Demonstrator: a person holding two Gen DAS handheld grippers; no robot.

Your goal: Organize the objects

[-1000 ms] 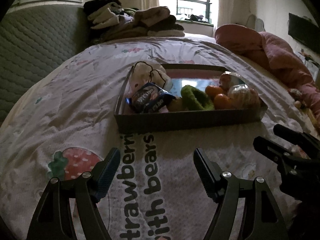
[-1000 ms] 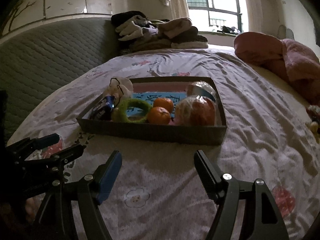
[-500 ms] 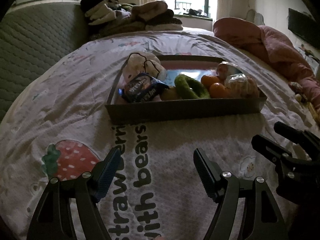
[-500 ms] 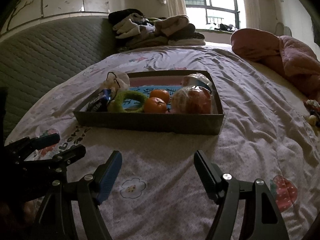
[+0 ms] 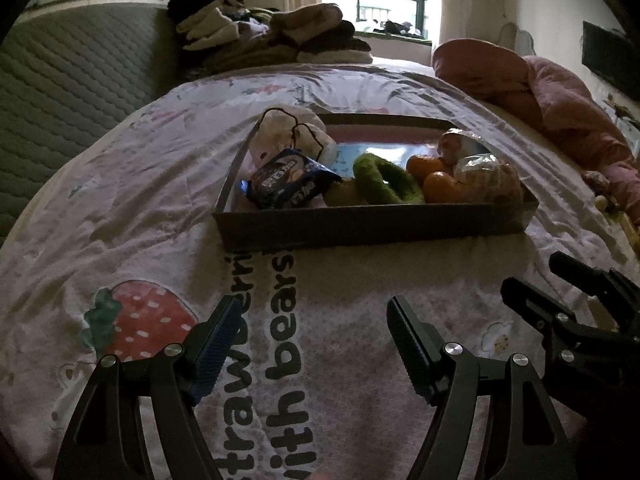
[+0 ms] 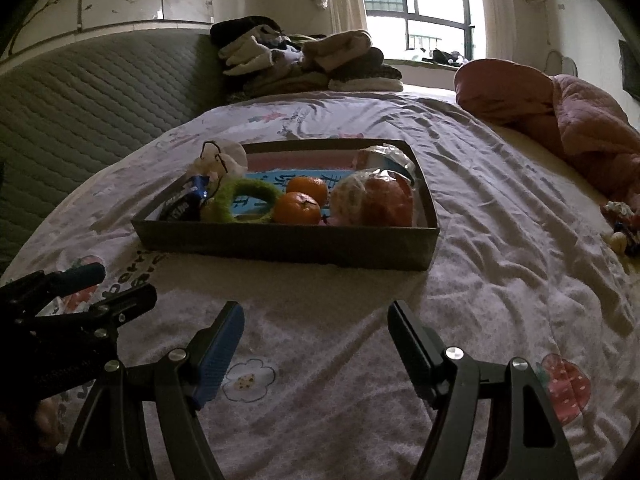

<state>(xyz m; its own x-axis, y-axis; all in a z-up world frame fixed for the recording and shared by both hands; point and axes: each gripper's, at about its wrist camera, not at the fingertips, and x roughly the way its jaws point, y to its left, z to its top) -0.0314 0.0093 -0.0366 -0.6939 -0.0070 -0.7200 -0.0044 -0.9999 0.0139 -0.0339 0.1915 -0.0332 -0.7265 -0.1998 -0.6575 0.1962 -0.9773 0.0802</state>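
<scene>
Your left gripper (image 5: 312,336) and right gripper (image 6: 316,336) hover with jaws apart, empty, short of the cardboard tray (image 6: 280,240). The tangerines (image 6: 298,209), snack packet (image 5: 288,178) and green ring (image 5: 386,180) already sit inside; nothing looks left.

Dim room, backlit by the window (image 6: 436,12) (edges fisheye-warped).

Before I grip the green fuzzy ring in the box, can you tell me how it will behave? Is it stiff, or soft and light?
The green fuzzy ring looks plush, so it is probably soft and light and may squash between the pads. It leans on a mandarin, which might roll when the ring lifts. Its fuzzy surface should not slip much.
</scene>
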